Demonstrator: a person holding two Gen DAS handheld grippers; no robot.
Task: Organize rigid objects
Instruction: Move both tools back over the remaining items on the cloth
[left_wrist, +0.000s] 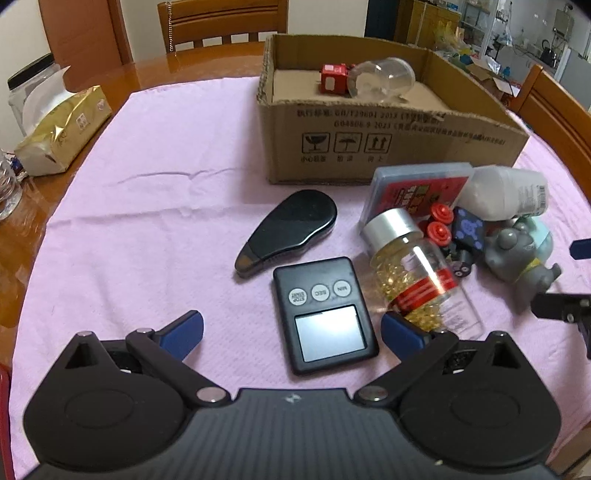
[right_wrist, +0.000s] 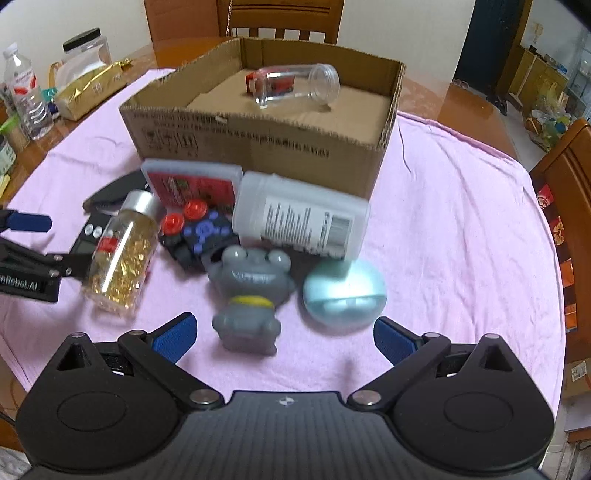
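A cardboard box (left_wrist: 391, 147) (right_wrist: 258, 155) on the pink cloth holds a clear jar (left_wrist: 384, 79) (right_wrist: 299, 86) and a small red box (left_wrist: 332, 78). In front lie a black timer (left_wrist: 325, 314), a black oval case (left_wrist: 288, 230), a pill bottle with a silver cap (left_wrist: 417, 273) (right_wrist: 122, 254), a red card case (left_wrist: 417, 192) (right_wrist: 192, 184), a white bottle (left_wrist: 506, 194) (right_wrist: 299, 218), a black toy with red knobs (right_wrist: 199, 232), a grey figurine (left_wrist: 517, 258) (right_wrist: 247, 291) and a pale blue round case (right_wrist: 345, 291). My left gripper (left_wrist: 291, 330) is open around the timer's near end. My right gripper (right_wrist: 284, 336) is open, with the figurine between its fingers.
A gold packet (left_wrist: 62, 136) (right_wrist: 88, 90), a clear tub with a black lid (left_wrist: 33, 85) and a water bottle (right_wrist: 27, 92) stand at the table's left. Wooden chairs (left_wrist: 221, 22) stand behind and at the right (right_wrist: 569, 206).
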